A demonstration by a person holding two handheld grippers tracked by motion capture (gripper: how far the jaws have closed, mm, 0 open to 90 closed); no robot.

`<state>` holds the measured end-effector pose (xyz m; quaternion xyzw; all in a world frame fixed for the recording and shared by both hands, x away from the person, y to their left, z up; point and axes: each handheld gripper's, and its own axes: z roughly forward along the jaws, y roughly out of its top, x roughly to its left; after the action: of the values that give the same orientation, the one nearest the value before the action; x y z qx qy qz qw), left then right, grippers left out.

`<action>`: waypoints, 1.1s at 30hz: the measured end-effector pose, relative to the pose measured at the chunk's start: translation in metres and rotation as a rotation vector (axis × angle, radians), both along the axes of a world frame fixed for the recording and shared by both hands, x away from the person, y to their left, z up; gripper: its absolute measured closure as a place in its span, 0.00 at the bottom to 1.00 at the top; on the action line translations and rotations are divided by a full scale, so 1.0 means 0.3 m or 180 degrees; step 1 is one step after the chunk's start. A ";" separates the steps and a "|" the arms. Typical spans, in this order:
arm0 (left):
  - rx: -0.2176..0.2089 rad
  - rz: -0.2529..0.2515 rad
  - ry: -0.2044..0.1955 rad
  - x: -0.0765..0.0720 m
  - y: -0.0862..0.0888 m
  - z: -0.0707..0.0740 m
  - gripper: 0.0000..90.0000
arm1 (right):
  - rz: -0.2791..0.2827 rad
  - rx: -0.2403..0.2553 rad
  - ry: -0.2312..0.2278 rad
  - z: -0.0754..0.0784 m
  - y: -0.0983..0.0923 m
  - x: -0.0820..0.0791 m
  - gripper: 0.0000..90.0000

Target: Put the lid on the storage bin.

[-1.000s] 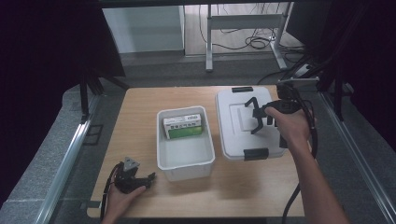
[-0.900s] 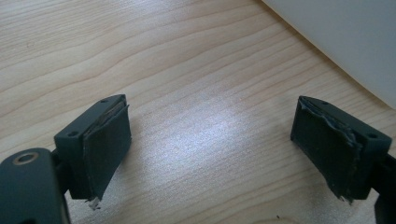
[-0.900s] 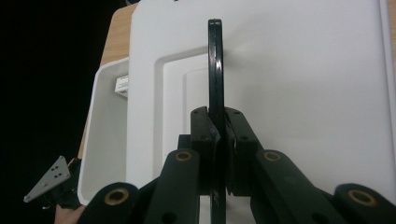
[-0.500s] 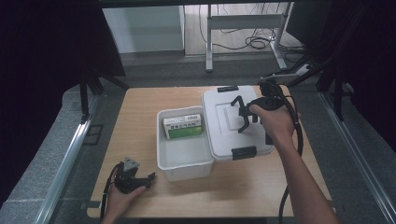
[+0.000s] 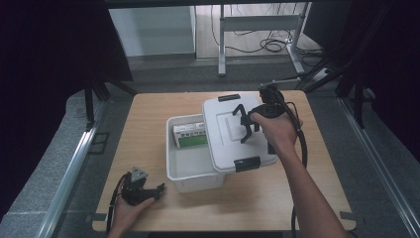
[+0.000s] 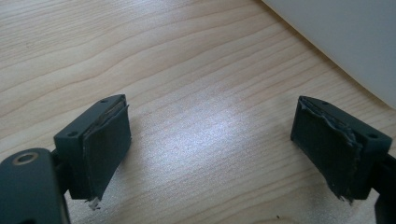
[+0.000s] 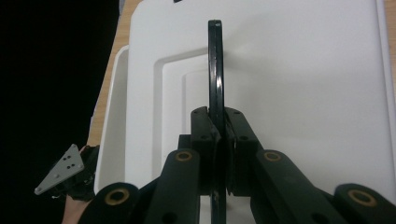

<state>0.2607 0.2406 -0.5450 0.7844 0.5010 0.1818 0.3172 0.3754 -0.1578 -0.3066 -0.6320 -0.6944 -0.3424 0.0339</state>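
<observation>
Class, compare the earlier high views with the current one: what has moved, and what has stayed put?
The right gripper, shut on the lid's black handle, has carried the white lid leftward until it partly covers the white bin. The left gripper stays open near the table's front-left edge; the green box remains inside the bin.

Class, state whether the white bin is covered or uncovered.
Partly covered: the lid, carried by the right gripper, overlaps the bin; green box visible.

Right claw (image 5: 242, 124), clamped on lid (image 5: 224, 130) handle, has carried lid left, now partly over bin (image 5: 174, 163)
</observation>
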 end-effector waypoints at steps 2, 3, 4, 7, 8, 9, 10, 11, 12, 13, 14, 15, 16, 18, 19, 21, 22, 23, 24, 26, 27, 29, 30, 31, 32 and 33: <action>0.0000 0.0000 0.0000 0.000 0.000 0.000 0.13 | 0.0019 0.0011 0.0010 0.000 0.013 0.001 0.93; 0.0000 0.0001 0.0000 0.000 0.000 0.000 0.13 | 0.0029 0.0015 0.0010 -0.001 0.019 0.001 0.93; 0.0000 0.0001 0.0000 0.000 0.000 0.000 0.13 | 0.0029 0.0015 0.0010 -0.001 0.019 0.001 0.93; 0.0001 0.0001 -0.0001 0.000 0.000 0.000 0.13 | 0.0067 0.0044 0.0028 -0.005 0.045 0.005 0.94; 0.0000 0.0002 -0.0001 0.000 0.000 0.000 0.13 | 0.0076 0.0045 0.0028 -0.006 0.048 0.005 0.94; 0.0000 0.0001 -0.0001 0.000 0.000 0.000 0.13 | 0.0078 0.0059 0.0027 -0.008 0.052 0.006 0.94; 0.0000 0.0001 -0.0001 0.000 0.000 0.000 0.13 | 0.0078 0.0059 0.0027 -0.008 0.052 0.006 0.94; 0.0001 0.0001 -0.0001 0.000 0.000 0.000 0.13 | 0.0081 0.0058 0.0029 -0.009 0.056 0.007 0.94; 0.0001 0.0001 -0.0001 0.000 0.000 0.000 0.13 | 0.0077 0.0072 0.0039 -0.009 0.061 0.009 0.94; 0.0000 0.0001 -0.0001 0.000 0.000 0.000 0.13 | 0.0082 0.0068 0.0039 -0.011 0.067 0.010 0.94; 0.0000 0.0002 -0.0001 0.000 0.000 0.000 0.13 | 0.0075 0.0069 0.0049 -0.010 0.070 0.011 0.94; 0.0001 0.0001 -0.0001 0.000 0.000 0.000 0.13 | 0.0071 0.0060 0.0045 -0.012 0.073 0.012 0.94; 0.0001 0.0001 -0.0001 0.000 0.000 0.000 0.13 | 0.0069 0.0055 0.0053 -0.013 0.077 0.012 0.93; 0.0001 0.0000 -0.0001 0.000 0.000 0.000 0.13 | 0.0065 0.0066 0.0062 -0.014 0.082 0.013 0.93; 0.0001 0.0001 -0.0001 0.000 0.000 0.000 0.13 | 0.0072 0.0072 0.0065 -0.014 0.085 0.013 0.93; 0.0001 0.0001 -0.0001 0.000 0.000 0.000 0.13 | 0.0071 0.0085 0.0073 -0.015 0.093 0.012 0.93; 0.0001 0.0002 -0.0001 0.000 0.000 0.000 0.13 | 0.0067 0.0094 0.0082 -0.014 0.097 0.012 0.93; 0.0001 0.0000 -0.0001 0.000 0.000 0.000 0.13 | 0.0070 0.0090 0.0082 -0.014 0.101 0.012 0.93; 0.0001 0.0000 -0.0001 0.000 0.000 0.000 0.13 | 0.0070 0.0090 0.0082 -0.014 0.101 0.012 0.93; 0.0003 -0.0001 -0.0001 0.000 0.000 0.000 0.13 | 0.0058 0.0097 0.0074 -0.018 0.113 0.011 0.93; 0.0004 -0.0004 0.0000 0.001 0.000 0.000 0.13 | 0.0056 0.0091 0.0096 -0.020 0.117 0.010 0.93; 0.0003 -0.0004 0.0000 0.001 0.000 0.000 0.13 | 0.0039 0.0089 0.0096 -0.025 0.128 0.008 0.93; 0.0003 -0.0005 0.0000 0.001 0.000 0.000 0.13 | 0.0038 0.0089 0.0099 -0.026 0.132 0.007 0.93; 0.0002 -0.0004 -0.0002 0.001 0.000 0.000 0.13 | 0.0041 0.0089 0.0110 -0.025 0.137 0.006 0.93; 0.0002 -0.0004 -0.0002 0.001 0.000 0.000 0.13 | 0.0041 0.0089 0.0110 -0.025 0.137 0.006 0.93; 0.0002 -0.0004 -0.0002 0.001 0.000 0.000 0.13 | 0.0036 0.0113 0.0116 -0.024 0.147 0.006 0.93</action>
<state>0.2610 0.2405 -0.5450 0.7848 0.5003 0.1820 0.3172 0.3770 -0.1137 -0.3138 -0.6335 -0.6910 -0.3429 0.0597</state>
